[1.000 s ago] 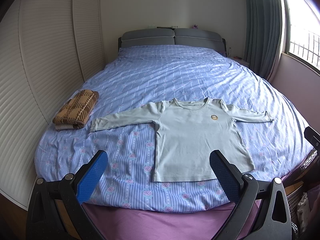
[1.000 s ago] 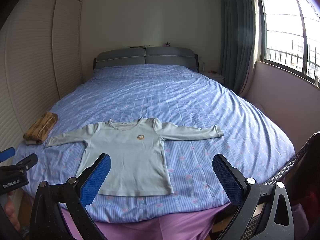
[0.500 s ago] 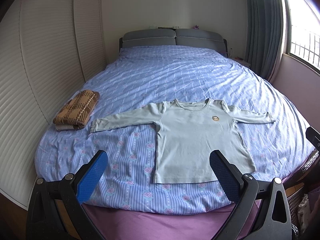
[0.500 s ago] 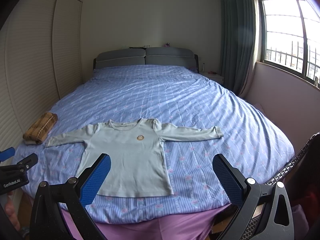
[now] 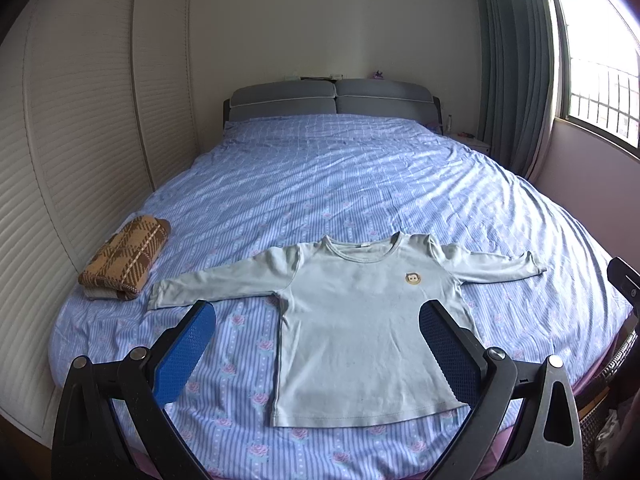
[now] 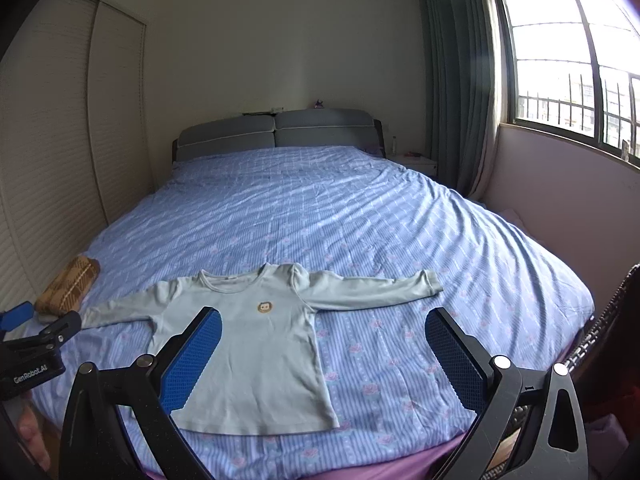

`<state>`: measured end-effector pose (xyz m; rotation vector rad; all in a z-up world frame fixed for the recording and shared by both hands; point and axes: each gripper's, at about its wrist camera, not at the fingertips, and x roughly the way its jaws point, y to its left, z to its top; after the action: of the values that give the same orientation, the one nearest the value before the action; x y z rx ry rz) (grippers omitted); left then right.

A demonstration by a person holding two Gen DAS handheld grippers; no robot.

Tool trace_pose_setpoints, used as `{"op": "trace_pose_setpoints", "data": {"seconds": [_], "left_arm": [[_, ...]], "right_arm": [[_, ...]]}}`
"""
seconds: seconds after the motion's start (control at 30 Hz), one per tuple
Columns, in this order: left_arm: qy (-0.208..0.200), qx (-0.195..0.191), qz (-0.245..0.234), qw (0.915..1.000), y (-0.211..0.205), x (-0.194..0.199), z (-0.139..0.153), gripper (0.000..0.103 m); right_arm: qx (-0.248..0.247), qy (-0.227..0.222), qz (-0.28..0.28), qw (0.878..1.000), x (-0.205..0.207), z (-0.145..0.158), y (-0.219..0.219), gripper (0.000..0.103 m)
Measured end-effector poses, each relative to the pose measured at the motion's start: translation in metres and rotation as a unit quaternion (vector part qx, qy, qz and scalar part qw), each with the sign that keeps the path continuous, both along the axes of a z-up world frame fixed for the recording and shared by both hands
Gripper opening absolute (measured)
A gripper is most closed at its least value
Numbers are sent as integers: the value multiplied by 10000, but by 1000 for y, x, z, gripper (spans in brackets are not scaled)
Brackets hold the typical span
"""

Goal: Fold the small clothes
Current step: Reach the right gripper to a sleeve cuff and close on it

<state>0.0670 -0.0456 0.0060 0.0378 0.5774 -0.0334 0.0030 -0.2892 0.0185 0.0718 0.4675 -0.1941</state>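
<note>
A pale green long-sleeved child's shirt (image 5: 360, 320) lies flat, face up, near the foot of the bed, both sleeves spread out; it also shows in the right wrist view (image 6: 256, 344). My left gripper (image 5: 316, 316) is open and empty, held above the bed's foot edge over the shirt's lower left part. My right gripper (image 6: 322, 322) is open and empty, above the shirt's right side. Neither touches the cloth. The left gripper also shows at the left edge of the right wrist view (image 6: 32, 340).
A folded brown plaid garment (image 5: 124, 258) lies at the bed's left edge. The blue striped bedsheet (image 5: 360, 184) covers the bed. White slatted wardrobe doors (image 5: 80, 140) stand on the left; a window and curtain (image 6: 452, 80) on the right. A wicker basket (image 6: 600, 332) is at the right.
Both grippers have drifted slightly; the shirt sits a little lower in the views. Nothing was grasped; the jaws stayed open.
</note>
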Motion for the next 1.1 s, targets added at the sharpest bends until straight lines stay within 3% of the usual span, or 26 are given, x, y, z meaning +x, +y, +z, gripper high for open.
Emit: {"op": "trace_pose_setpoints", "data": {"seconds": [0.33, 0.53, 0.67, 0.9, 1.1], "left_arm": [[-453, -315, -151, 9984, -90, 87, -28, 103], [-236, -300, -357, 9986, -162, 148, -64, 103], [-276, -156, -372, 9988, -197, 181, -83, 103], [22, -66, -445, 9990, -248, 237, -122, 103], [314, -34, -527, 9981, -269, 262, -152, 103]], "right_arm": [[591, -142, -954, 9936, 68, -35, -92, 101], [780, -26, -1551, 9848, 125, -78, -152, 77], [1423, 232, -1862, 9719, 160, -117, -201, 62], [2039, 674, -2261, 9501, 210, -178, -254, 49], [2137, 847, -2421, 9426, 238, -207, -273, 49]]}}
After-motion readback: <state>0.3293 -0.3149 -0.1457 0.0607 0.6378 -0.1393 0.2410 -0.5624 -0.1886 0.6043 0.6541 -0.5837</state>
